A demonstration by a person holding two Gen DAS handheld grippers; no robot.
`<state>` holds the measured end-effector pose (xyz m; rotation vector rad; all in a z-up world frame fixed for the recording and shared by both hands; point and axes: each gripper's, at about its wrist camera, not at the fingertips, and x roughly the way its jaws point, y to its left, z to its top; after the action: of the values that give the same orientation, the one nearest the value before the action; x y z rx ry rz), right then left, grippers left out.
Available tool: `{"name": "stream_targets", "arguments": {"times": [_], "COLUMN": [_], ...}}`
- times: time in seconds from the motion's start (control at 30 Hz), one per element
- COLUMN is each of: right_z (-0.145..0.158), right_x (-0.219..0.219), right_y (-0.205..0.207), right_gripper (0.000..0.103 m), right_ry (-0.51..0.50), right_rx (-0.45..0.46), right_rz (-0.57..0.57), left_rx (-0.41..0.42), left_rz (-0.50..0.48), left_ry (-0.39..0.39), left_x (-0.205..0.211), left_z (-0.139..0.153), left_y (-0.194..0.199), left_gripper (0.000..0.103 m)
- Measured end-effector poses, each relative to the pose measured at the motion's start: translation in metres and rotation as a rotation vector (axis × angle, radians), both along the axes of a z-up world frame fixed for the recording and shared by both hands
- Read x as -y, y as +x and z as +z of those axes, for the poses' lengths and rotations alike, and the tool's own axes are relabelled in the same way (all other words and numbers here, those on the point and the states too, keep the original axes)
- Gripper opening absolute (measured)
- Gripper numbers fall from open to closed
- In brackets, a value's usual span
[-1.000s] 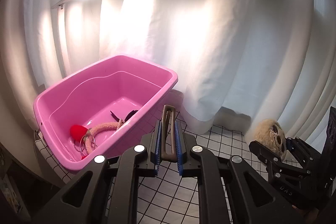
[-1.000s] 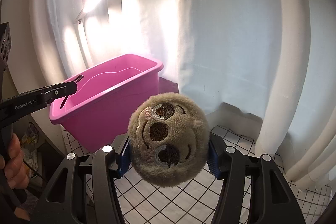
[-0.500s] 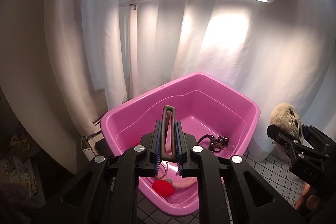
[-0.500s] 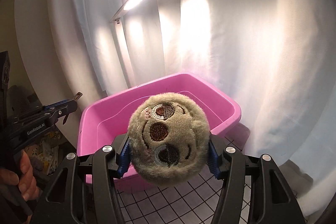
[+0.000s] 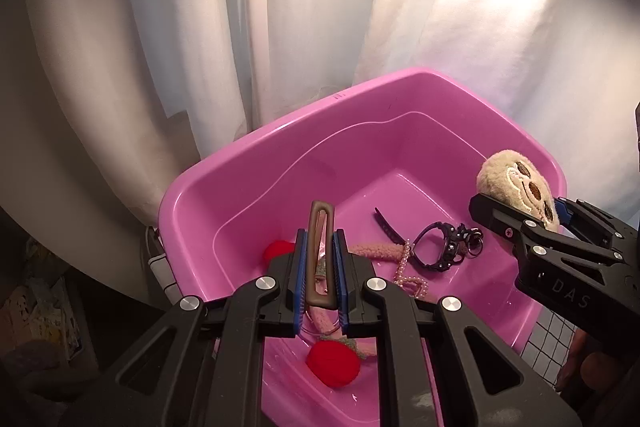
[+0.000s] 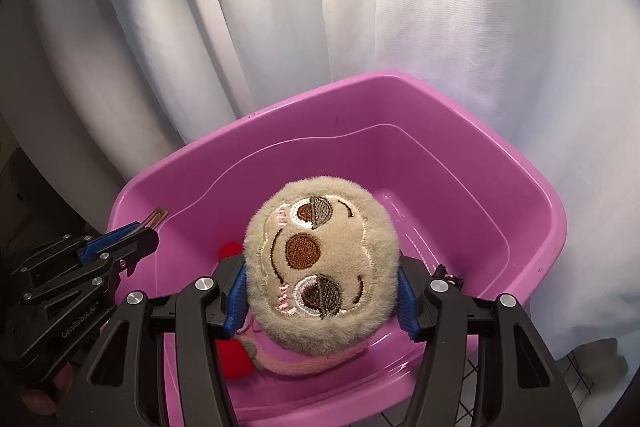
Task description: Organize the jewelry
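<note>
Left claw (image 5: pixel 319 273) clamping slim brown oblong hair clip (image 5: pixel 320 247); right claw (image 6: pixel 322 293) half-spread, squeezing round beige plush sloth-face clip (image 6: pixel 320 259); both hovering over pink plastic tub (image 5: pixel 360 99), likely for dropping in.

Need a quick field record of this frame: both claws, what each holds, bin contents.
left claw: shut on brown hair clip, over the bin
right claw: shut on plush sloth head, over the bin
bin: pink tub, on a grid-patterned surface
bin contents: black watch, pearl strand, red pompom, pink fuzzy band, black clip
</note>
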<state>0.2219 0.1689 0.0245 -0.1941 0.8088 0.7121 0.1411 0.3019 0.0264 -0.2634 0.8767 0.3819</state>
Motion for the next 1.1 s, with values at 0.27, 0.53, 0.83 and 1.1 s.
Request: {"name": "stream_targets", "arguments": {"times": [0.27,0.53,0.83,1.1], "right_z": [-0.012,-0.009,-0.005,-0.007], "right_x": [-0.015,-0.008,0.0,0.006], "right_y": [0.028,0.033,0.026,0.02], "right_gripper": [0.069,0.073,0.073,0.073], "right_ry": [-0.052,-0.045,-0.031,-0.034], "right_rx": [-0.058,-0.055,-0.043,-0.041], "right_rz": [-0.063,-0.104,-0.103,-0.103], "left_rx": [-0.07,-0.079,-0.101,-0.1], "left_rz": [0.016,0.049,0.066,0.082], "left_ry": [-0.038,-0.036,-0.034,-0.037], "left_x": [-0.009,-0.012,-0.012,-0.014], "left_z": [-0.015,-0.016,-0.019,-0.02], "left_y": [0.014,0.016,0.016,0.013], "left_gripper": [0.025,0.075,0.076,0.076]}}
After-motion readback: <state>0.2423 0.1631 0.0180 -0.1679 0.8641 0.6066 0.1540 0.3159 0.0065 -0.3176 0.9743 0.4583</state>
